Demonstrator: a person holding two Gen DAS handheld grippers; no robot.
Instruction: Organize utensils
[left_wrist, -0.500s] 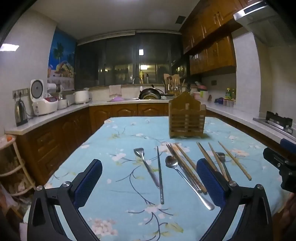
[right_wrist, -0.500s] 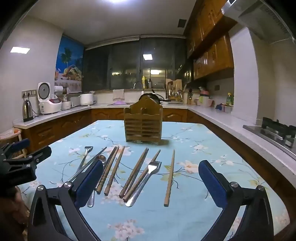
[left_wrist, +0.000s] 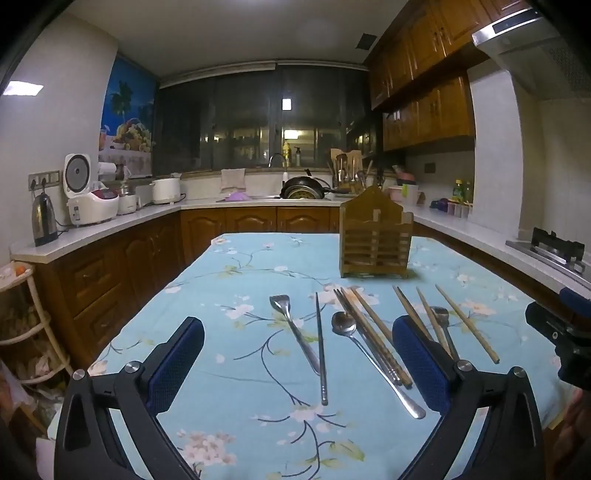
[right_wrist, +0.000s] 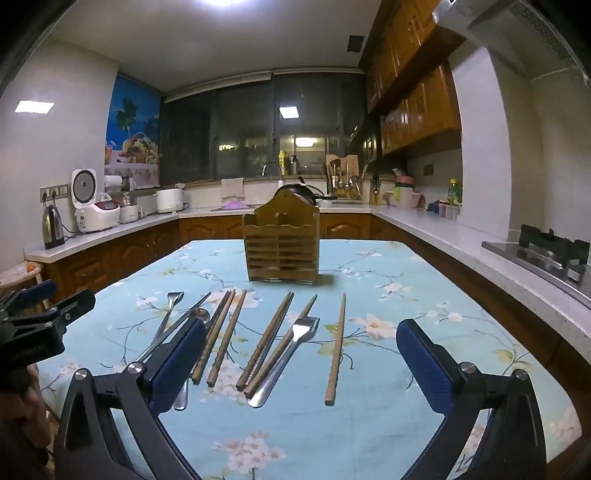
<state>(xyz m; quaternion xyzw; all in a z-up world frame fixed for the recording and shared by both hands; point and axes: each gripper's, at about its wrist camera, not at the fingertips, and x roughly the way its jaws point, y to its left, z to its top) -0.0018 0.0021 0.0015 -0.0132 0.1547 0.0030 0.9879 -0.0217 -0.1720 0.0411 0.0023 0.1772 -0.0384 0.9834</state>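
Metal and wooden utensils lie in a loose row on the blue floral tablecloth (left_wrist: 229, 369). In the left wrist view I see a fork (left_wrist: 291, 332), a metal chopstick (left_wrist: 320, 350), a spoon (left_wrist: 364, 354) and several wooden chopsticks (left_wrist: 373, 332). A slatted wooden utensil holder (left_wrist: 375, 240) stands upright behind them. My left gripper (left_wrist: 299, 365) hovers open over the fork and metal chopstick, holding nothing. In the right wrist view my right gripper (right_wrist: 301, 365) is open above a second fork (right_wrist: 291, 350) and wooden chopsticks (right_wrist: 336, 347), with the holder (right_wrist: 282, 247) beyond.
Kitchen counters with wooden cabinets run around the table. A kettle (left_wrist: 44, 219) and a rice cooker (left_wrist: 88, 199) stand on the left counter, and a gas hob (left_wrist: 554, 247) is on the right. A wire rack (left_wrist: 22, 321) stands by the table's left side.
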